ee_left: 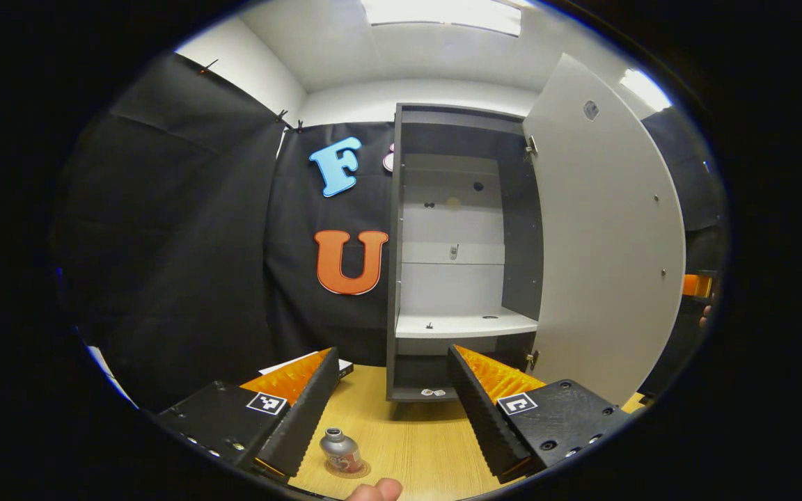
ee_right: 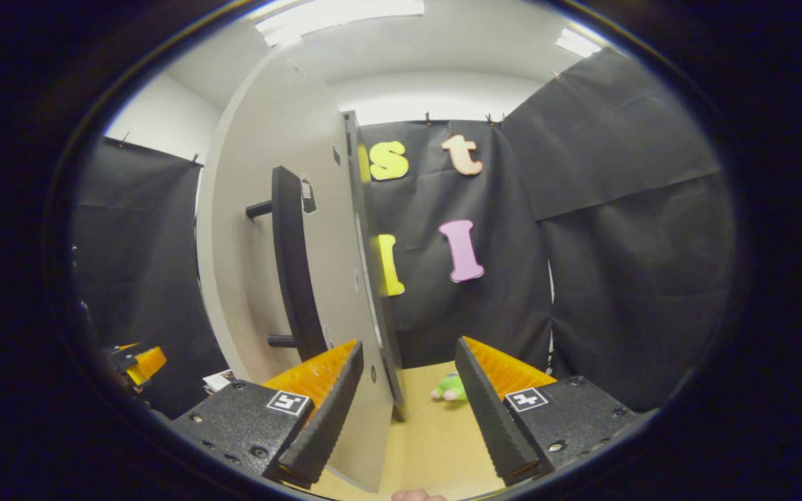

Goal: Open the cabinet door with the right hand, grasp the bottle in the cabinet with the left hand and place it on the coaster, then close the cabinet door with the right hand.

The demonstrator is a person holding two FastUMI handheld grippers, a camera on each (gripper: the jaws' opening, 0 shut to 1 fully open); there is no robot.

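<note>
One small silver bottle (ee_left: 340, 450) with a red-and-white label stands upright, neck up, on a round coaster (ee_left: 347, 470) on the wooden table (ee_left: 415, 438), in front of the cabinet (ee_left: 457, 250). The door (ee_left: 603, 236) hangs wide open; bare tabletop lies between. The left gripper (ee_left: 390, 410) and right gripper (ee_right: 408, 410) both gape, empty.

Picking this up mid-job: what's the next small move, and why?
Probably bring the right gripper left onto the door edge and push it shut: the bottle already sits on the coaster, and the cabinet stands open.
</note>
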